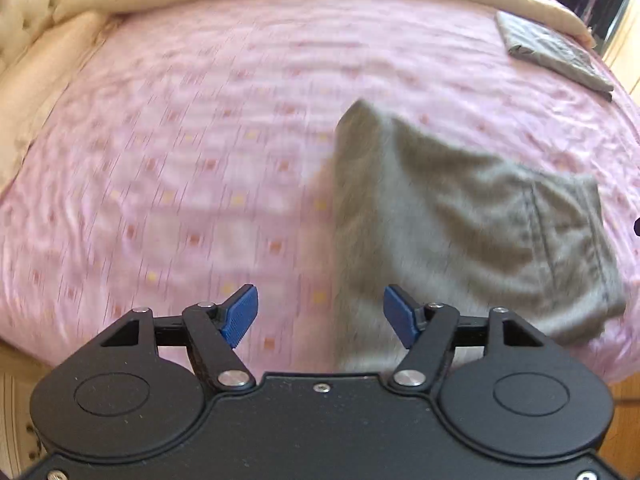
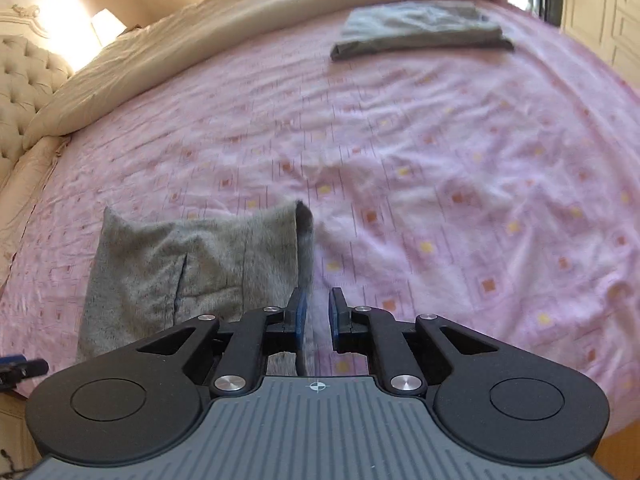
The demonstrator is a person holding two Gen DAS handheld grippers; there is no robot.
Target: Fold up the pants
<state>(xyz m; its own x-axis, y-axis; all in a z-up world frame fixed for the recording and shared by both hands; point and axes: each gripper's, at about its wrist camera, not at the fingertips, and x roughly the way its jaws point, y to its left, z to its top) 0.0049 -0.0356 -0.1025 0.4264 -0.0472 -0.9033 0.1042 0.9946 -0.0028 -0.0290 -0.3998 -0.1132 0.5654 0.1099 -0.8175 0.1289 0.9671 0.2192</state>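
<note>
Your left gripper [image 1: 320, 312], spread wide and empty, has the folded grey pants [image 1: 460, 224] just ahead and to its right on the pink bedspread [image 1: 180, 140], long axis running away; your right gripper [image 2: 318, 312], slightly parted, pinches nothing.

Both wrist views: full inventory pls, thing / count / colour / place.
grey pants: 1, grey, folded bundle at near edge of the bed, just ahead of both grippers
second folded garment: 1, darker grey, far side of bed near the duvet
bedsheet: 1, pink with small orange and yellow squares, covers the bed
duvet: 1, cream, bunched along far edge
headboard: 1, cream, tufted, left
left gripper: 1, black, blue pads, open
right gripper: 1, black, blue pads, narrow gap, empty
</note>
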